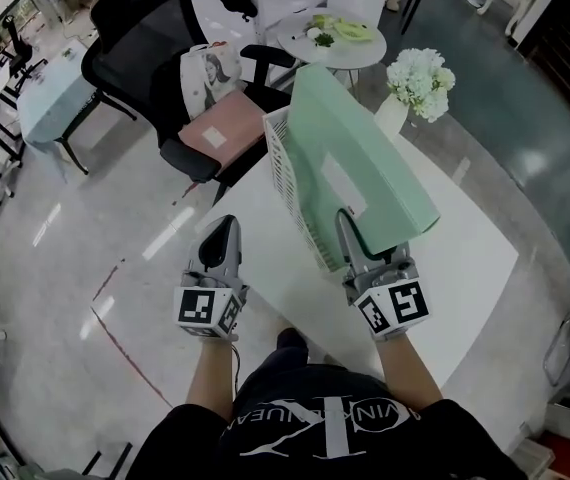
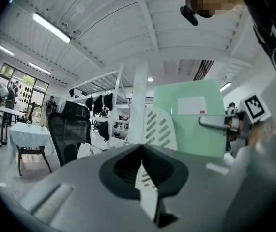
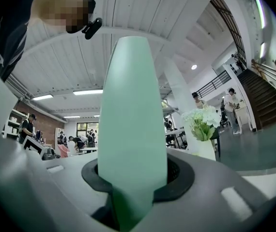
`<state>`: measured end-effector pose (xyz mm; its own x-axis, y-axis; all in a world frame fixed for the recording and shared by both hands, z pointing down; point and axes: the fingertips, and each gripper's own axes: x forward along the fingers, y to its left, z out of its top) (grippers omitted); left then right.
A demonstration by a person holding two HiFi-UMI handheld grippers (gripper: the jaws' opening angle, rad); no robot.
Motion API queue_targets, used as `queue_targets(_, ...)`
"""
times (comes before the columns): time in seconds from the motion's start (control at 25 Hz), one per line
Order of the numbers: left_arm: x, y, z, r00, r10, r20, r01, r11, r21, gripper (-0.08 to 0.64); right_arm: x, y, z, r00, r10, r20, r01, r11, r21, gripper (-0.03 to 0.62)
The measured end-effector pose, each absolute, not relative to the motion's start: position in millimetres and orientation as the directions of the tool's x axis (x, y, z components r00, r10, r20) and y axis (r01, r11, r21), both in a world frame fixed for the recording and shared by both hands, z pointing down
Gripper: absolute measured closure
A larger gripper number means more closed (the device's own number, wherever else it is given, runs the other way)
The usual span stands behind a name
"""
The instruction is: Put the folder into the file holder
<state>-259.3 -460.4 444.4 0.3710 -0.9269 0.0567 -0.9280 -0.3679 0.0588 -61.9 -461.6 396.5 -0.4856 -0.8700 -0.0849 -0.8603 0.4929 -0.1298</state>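
Observation:
My right gripper [image 1: 348,220] is shut on the lower edge of a pale green folder [image 1: 365,163], which it holds tilted above the white table [image 1: 465,268]. In the right gripper view the folder [image 3: 130,129] rises edge-on from between the jaws. A white slotted file holder [image 1: 290,183] stands against the folder's left side; I cannot tell whether the folder's bottom is inside it. My left gripper [image 1: 220,230] hangs to the left of the table's edge, shut with nothing in it. In its own view the file holder [image 2: 160,128] and the folder [image 2: 196,129] show ahead.
A vase of white flowers [image 1: 420,83] stands at the table's far side. A black office chair [image 1: 155,48] with a pink cushion [image 1: 220,123] sits beyond the holder, and a small round table [image 1: 330,40] is behind it. Glossy floor lies to the left.

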Motion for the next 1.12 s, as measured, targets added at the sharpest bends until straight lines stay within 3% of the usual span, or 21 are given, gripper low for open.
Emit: queue_targets(1.12,-270.7,-468.8,469.9,0.385,-0.917,0.103,-0.923,-0.378,0.077,0.56,-73.6,-467.1,448.4,-0.464,-0.884,0.045,-0.885,0.462,-0.047,0.385)
